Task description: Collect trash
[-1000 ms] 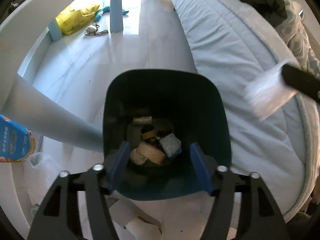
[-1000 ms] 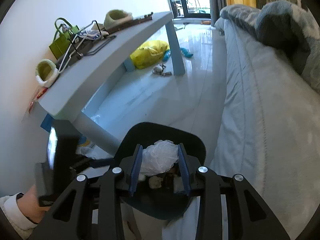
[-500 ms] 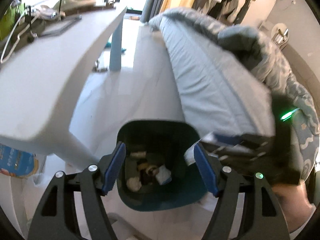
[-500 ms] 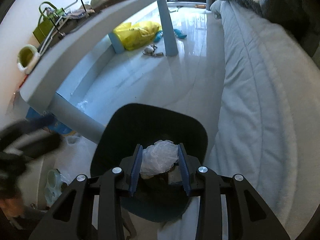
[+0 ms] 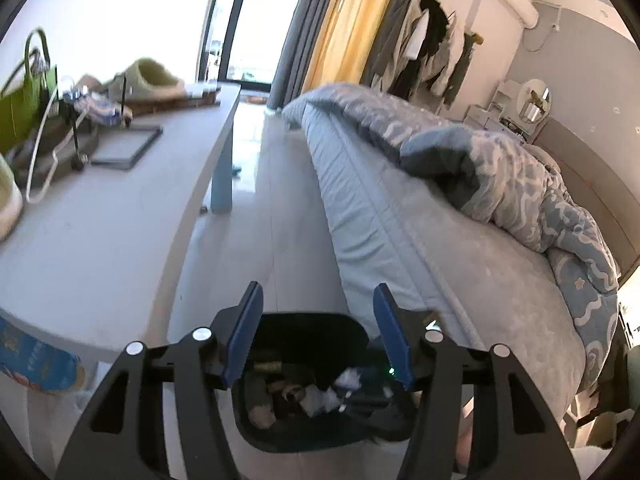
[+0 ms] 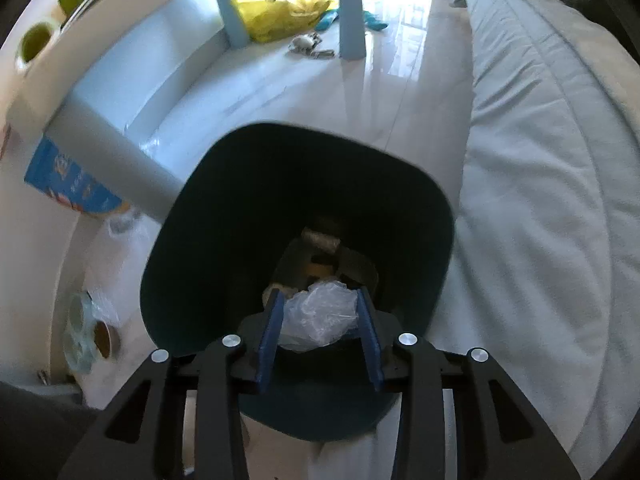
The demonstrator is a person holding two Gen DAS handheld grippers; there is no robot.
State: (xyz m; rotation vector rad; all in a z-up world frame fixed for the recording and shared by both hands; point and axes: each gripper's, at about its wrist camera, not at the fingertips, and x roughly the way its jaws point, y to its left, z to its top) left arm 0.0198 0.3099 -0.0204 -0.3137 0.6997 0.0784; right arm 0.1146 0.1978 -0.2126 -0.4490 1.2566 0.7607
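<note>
A dark teal trash bin (image 6: 280,184) stands on the floor between the bed and the table, with paper scraps and tape rolls (image 6: 320,242) at its bottom. My right gripper (image 6: 319,296) points down into the bin's mouth. A crumpled clear plastic bag (image 6: 320,314) sits between its blue pads, touching both, while the jaws are opening. My left gripper (image 5: 318,292) is high above the bin (image 5: 304,318), which shows low between its fingers. Nothing is between them and its jaws are closing. Trash (image 5: 320,394) shows inside.
A white table (image 5: 100,220) with slippers, a green bag and a frame runs along the left. The bed (image 5: 420,240) with a rumpled duvet lies right. A yellow bag (image 6: 280,16), table legs (image 6: 352,12), a blue package (image 6: 68,184) and small containers (image 6: 88,336) are on the floor.
The left gripper has risen and tilted up from the bin's mouth to above table height, and its fingers have narrowed. The right gripper has sunk towards the bin with the plastic bag.
</note>
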